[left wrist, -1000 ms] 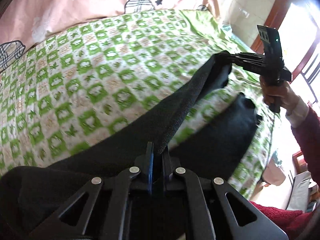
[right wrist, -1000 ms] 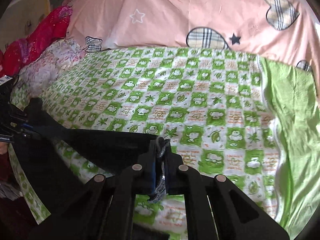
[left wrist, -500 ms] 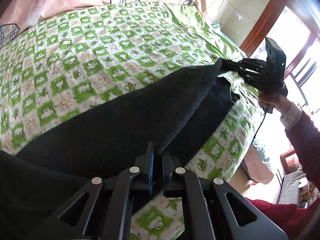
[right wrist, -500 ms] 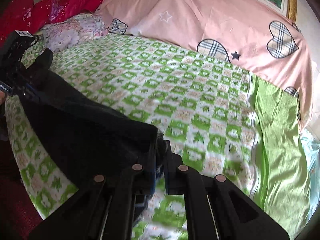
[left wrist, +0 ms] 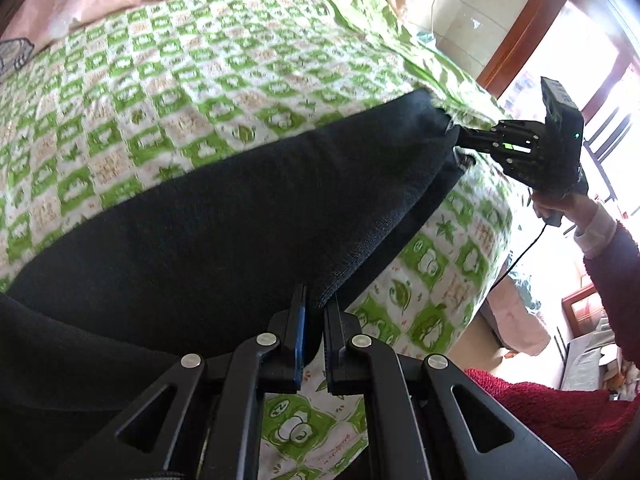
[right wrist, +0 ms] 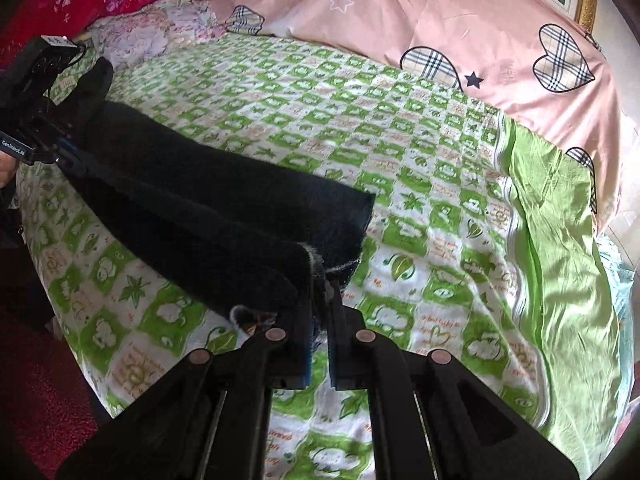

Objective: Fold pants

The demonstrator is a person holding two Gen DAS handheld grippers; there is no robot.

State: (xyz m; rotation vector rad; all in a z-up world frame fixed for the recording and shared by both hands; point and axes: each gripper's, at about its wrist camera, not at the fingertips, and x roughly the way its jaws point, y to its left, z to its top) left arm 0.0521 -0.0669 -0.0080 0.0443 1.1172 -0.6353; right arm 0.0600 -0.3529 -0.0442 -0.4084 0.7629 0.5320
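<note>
Black pants (left wrist: 224,216) on the bed, each end pinched by left gripper (left wrist: 315,312) and right gripper (right wrist: 320,292).

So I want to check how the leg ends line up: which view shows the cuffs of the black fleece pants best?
The right wrist view: both cuffs of the black fleece pants lie near its camera, one pinched by the right gripper. In the left wrist view they are far off, small, at the right gripper.

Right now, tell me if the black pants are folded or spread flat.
Folded lengthwise: one leg of the black pants lies over the other on the bed, each end pinched by a hand-held gripper.
</note>
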